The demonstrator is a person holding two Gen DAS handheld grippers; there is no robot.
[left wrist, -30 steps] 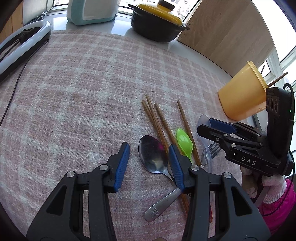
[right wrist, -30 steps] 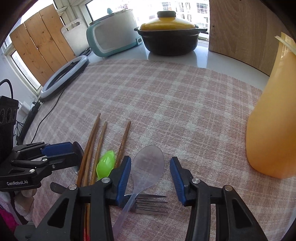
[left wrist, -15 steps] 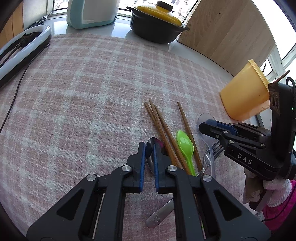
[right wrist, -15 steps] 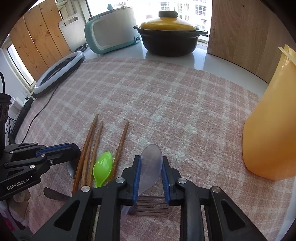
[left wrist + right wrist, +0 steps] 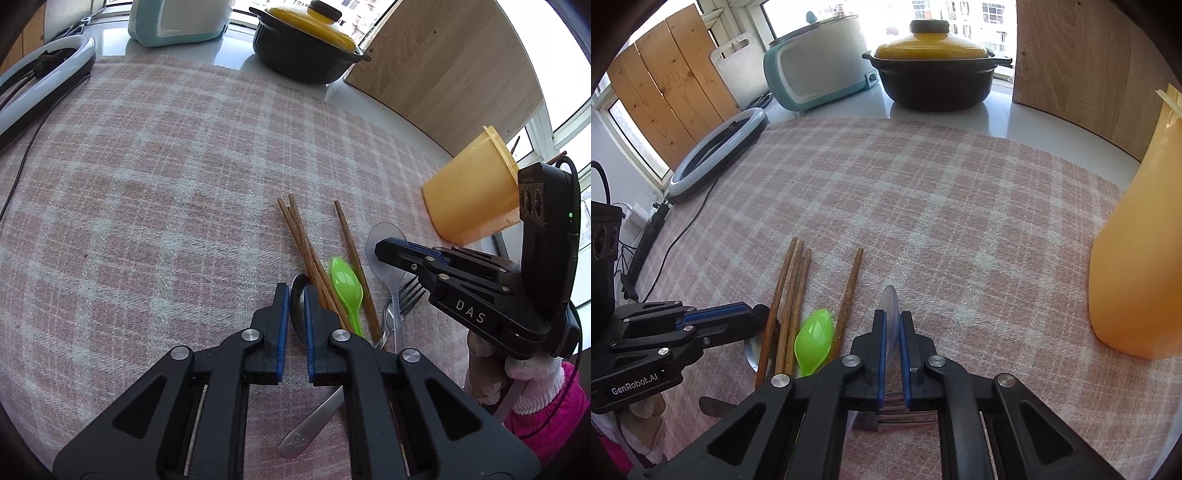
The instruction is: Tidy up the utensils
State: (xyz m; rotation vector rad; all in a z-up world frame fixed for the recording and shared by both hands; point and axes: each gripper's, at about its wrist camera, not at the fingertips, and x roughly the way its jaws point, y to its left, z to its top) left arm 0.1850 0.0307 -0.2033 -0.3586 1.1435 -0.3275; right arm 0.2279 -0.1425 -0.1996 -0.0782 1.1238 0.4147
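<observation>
Fingers of the left gripper are clamping the metal spoon bowl edge-on, beside the chopsticks; the right gripper is pinching the clear plastic spoon, above the fork, on the plaid cloth.

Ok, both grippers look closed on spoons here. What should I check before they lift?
1. Left gripper shut on the metal spoon bowl: ok.
2. Right gripper shut on the clear spoon bowl: ok.
3. Metal spoon free of the chopsticks: not ok, they lie across its right edge.
4. Clear spoon free of the fork: cannot tell, its handle runs beside the tines.
5. Green spoon outside both grips: ok.
6. Yellow cup upright with room inside: cannot tell, though sticks poke out of it.
</observation>
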